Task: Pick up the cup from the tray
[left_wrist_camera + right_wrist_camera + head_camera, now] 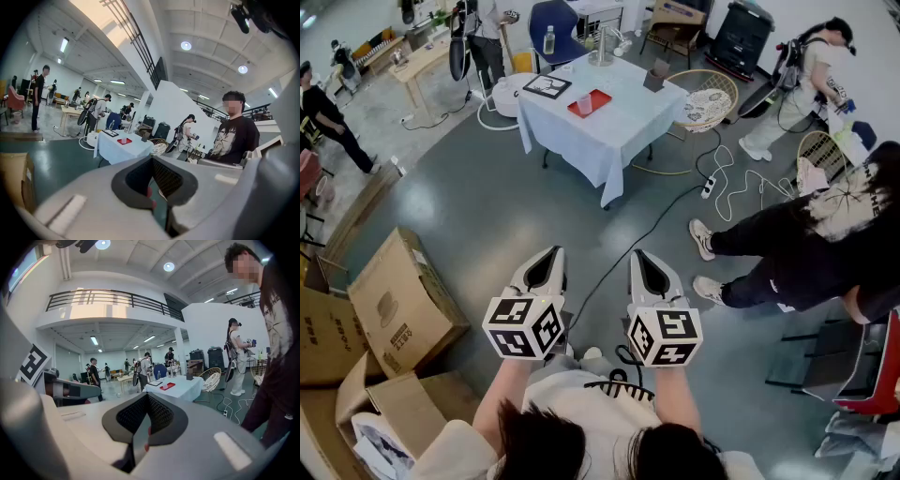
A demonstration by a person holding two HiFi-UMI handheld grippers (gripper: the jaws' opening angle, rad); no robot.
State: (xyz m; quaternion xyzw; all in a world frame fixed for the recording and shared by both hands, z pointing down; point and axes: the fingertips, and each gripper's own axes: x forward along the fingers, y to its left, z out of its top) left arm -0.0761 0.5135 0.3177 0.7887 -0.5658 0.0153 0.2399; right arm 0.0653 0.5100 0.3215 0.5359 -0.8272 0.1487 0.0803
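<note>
A small pale cup point(585, 104) stands on a red tray point(592, 97) on a table point(600, 136) draped in white cloth, far ahead across the grey floor. Both grippers are held close to the body, side by side and well short of the table. My left gripper point(546, 255) is shut with nothing in it, and so is my right gripper point(639, 255). From the left gripper view the tray point(124, 141) and cup point(124, 138) look tiny above the closed jaws. The right gripper view shows the red tray point(167, 386) on the distant table point(180, 386).
Open cardboard boxes point(403, 300) sit on the floor at the left. A person in black point(806, 244) stands close on the right. A black cable point(628, 253) runs across the floor to a power strip point(709, 186). A wicker chair point(705, 98) stands beside the table, and a black-framed board point(547, 86) lies on it.
</note>
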